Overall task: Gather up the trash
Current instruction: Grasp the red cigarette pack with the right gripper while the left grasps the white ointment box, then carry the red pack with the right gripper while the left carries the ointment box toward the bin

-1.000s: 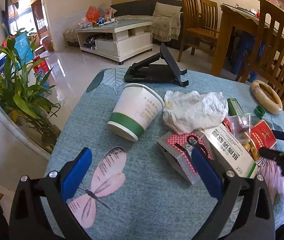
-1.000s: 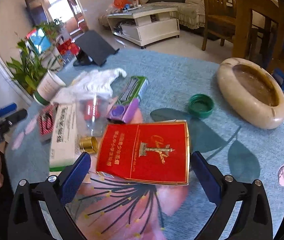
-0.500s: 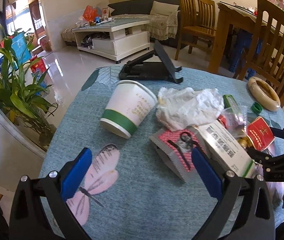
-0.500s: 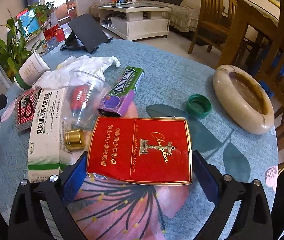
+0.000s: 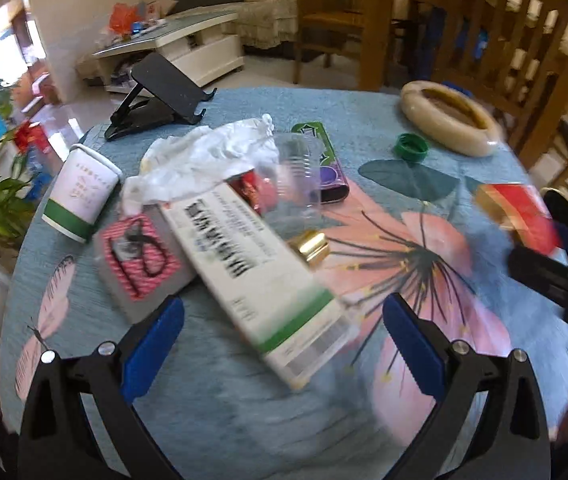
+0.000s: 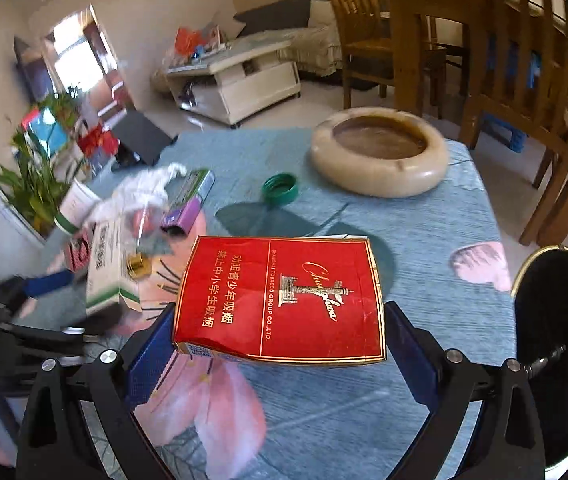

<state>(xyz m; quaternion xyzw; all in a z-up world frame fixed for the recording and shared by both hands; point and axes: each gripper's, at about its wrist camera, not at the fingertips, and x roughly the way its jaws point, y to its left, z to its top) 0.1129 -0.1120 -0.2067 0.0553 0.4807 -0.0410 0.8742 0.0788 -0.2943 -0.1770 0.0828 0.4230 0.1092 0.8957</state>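
Observation:
My right gripper is shut on a red cigarette carton and holds it tilted above the blue flowered tablecloth. The left wrist view shows that carton blurred at the far right. My left gripper hangs open over the near end of a long white-and-green box. Behind that box lie a pink checked box, crumpled white tissue, a clear plastic cup, a gum pack, a gold cap and a paper cup.
A stone ashtray and a green bottle cap sit at the table's far side, and a black phone stand at the far left. A black bin with a gold rim stands beside the table at the right. Wooden chairs stand behind.
My right gripper has closed on the red carton and lifted it off the table. My left gripper has swung right, from the paper cup side to over the white-and-green box.

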